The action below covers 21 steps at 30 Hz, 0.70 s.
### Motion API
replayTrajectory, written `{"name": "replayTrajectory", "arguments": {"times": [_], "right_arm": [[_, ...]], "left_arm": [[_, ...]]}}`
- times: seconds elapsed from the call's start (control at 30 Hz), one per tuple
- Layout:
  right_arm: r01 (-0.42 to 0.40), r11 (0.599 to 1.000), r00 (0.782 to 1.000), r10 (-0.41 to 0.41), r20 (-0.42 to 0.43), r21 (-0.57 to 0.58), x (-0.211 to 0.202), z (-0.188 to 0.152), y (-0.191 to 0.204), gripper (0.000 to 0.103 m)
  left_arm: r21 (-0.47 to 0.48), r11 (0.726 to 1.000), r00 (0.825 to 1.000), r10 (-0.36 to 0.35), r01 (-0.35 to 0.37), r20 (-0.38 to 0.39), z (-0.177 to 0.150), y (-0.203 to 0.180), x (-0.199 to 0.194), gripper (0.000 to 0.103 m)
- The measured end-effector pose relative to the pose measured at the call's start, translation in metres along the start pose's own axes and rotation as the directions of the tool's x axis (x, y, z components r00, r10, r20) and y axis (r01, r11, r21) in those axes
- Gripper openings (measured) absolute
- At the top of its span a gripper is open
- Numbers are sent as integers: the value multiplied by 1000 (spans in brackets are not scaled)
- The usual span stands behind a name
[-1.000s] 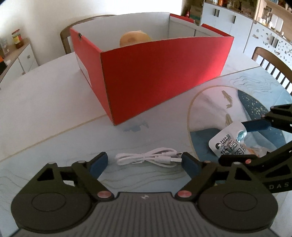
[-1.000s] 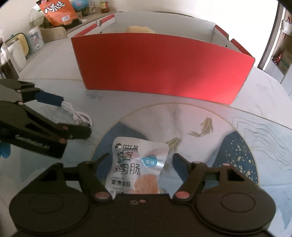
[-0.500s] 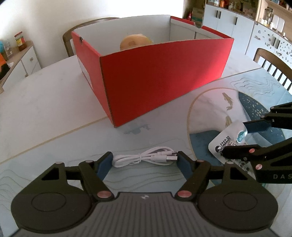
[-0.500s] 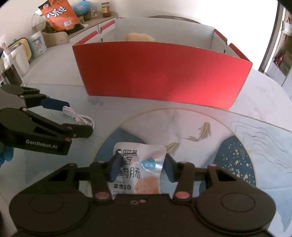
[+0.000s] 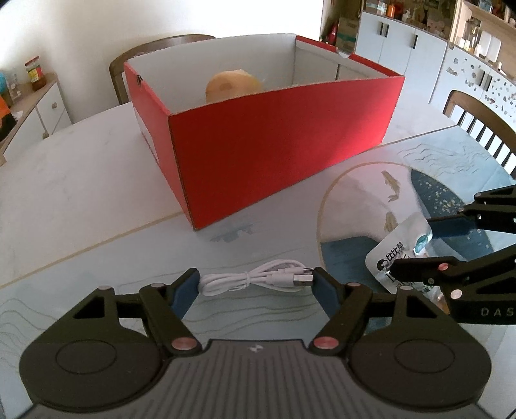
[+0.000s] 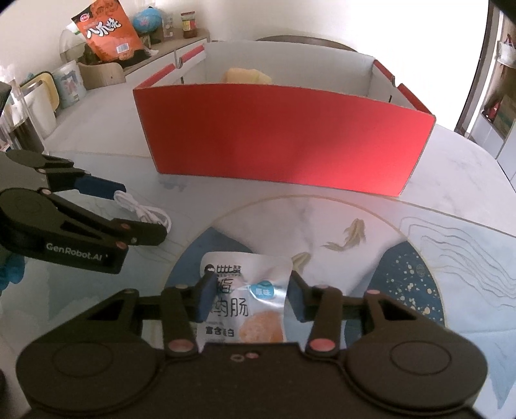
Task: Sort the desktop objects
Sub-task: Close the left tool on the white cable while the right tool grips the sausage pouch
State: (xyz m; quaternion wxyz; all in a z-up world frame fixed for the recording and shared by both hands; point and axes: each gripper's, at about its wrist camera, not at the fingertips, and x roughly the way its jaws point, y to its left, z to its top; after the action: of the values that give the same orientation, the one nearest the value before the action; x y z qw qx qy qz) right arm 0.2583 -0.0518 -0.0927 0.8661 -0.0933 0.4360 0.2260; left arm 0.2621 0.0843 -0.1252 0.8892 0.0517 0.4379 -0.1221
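A coiled white USB cable [image 5: 258,278] lies on the table between the open fingers of my left gripper [image 5: 256,285]; the pads sit at its two ends. It also shows in the right wrist view [image 6: 143,211]. A silver snack pouch [image 6: 246,296] with Chinese print lies on the blue fish mat [image 6: 403,274], between the fingers of my right gripper [image 6: 250,295]. The pads stand at the pouch's two side edges. The pouch also shows in the left wrist view [image 5: 398,254]. An open red box [image 5: 274,151] with a yellow bun [image 5: 230,85] inside stands behind.
Wooden chairs stand behind the box [image 5: 161,48] and at the right [image 5: 483,129]. White cabinets [image 5: 403,42] line the far wall. A sideboard with an orange snack bag [image 6: 106,30] and jars is at the left. The table [image 5: 80,180] is pale marble.
Both grippers have come down and forward around their objects. The right fingers have narrowed onto the pouch's sides. The left fingers have closed in to the cable's ends.
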Motion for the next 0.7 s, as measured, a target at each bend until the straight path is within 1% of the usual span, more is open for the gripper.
{"name": "replayTrajectory", "arguments": {"times": [0.07, 0.47, 0.7], "right_arm": [[-1, 1000, 1000, 1, 6, 4, -3, 1, -2, 45], [6, 1000, 998, -7, 69, 10, -27, 3, -8, 45], [-6, 999, 995, 3, 102, 32, -41, 6, -12, 44]], "left_arm": [[-1, 1000, 1000, 4, -4, -1, 1, -1, -2, 75], [-6, 1000, 999, -26, 26, 21, 8, -9, -19, 75], [-19, 999, 999, -38, 39, 38, 13, -13, -31, 74]]}}
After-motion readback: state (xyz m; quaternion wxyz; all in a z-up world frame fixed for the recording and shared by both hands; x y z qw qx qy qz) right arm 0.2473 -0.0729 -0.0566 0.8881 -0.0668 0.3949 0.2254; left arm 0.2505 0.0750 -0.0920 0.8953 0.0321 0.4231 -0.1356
